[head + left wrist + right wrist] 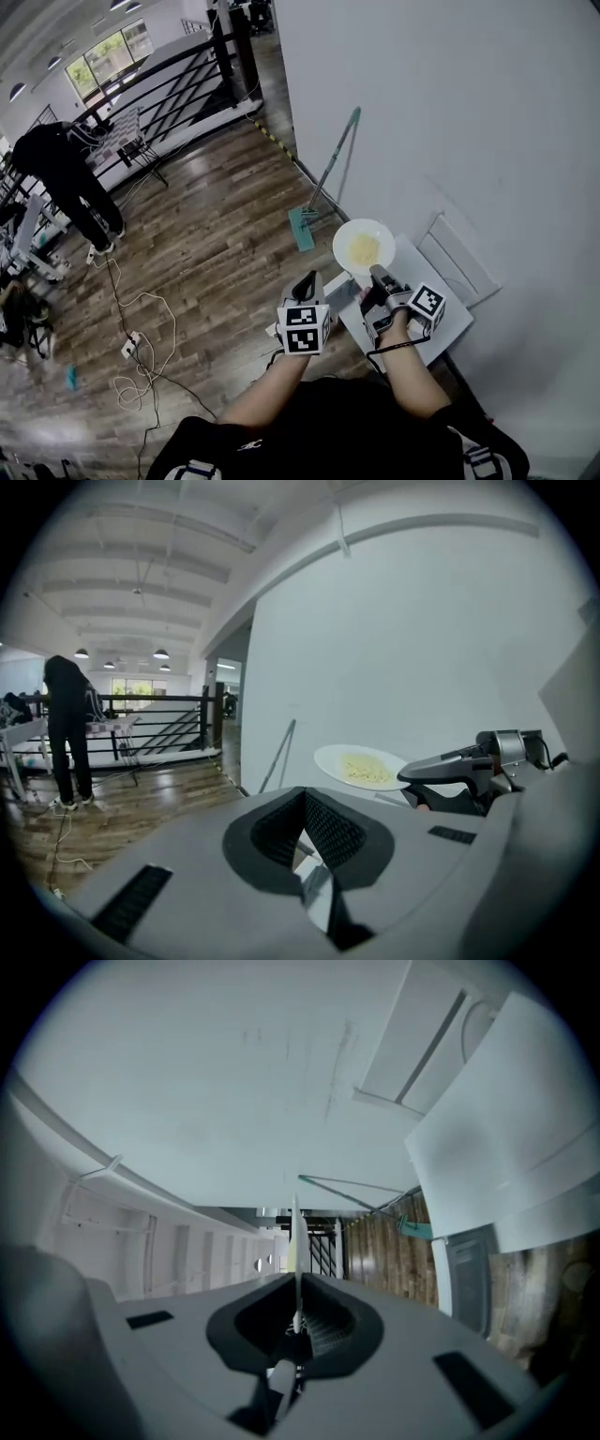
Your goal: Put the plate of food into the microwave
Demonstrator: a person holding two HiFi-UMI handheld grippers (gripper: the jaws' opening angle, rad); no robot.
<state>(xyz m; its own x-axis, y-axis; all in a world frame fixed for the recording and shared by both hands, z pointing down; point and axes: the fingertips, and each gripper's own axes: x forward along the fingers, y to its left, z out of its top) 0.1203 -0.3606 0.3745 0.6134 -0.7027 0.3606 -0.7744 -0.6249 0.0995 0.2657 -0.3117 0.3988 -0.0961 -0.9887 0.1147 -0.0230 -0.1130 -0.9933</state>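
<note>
A white plate (364, 247) with yellow food on it hangs level in the air by the white wall. My right gripper (377, 273) is shut on its near rim. In the right gripper view the plate (296, 1232) shows edge-on as a thin line clamped between the jaws of the right gripper (296, 1314). My left gripper (307, 280) floats just left of the plate, apart from it, jaws together and holding nothing. The left gripper view has the plate (361, 766) ahead to the right, with the right gripper (469, 766) behind it.
A white box-like surface (417, 305) lies under and right of the plate, against the wall. A mop (330, 173) leans on the wall ahead. A person in black (66, 173) stands far left by a railing. Cables (141, 323) trail across the wooden floor.
</note>
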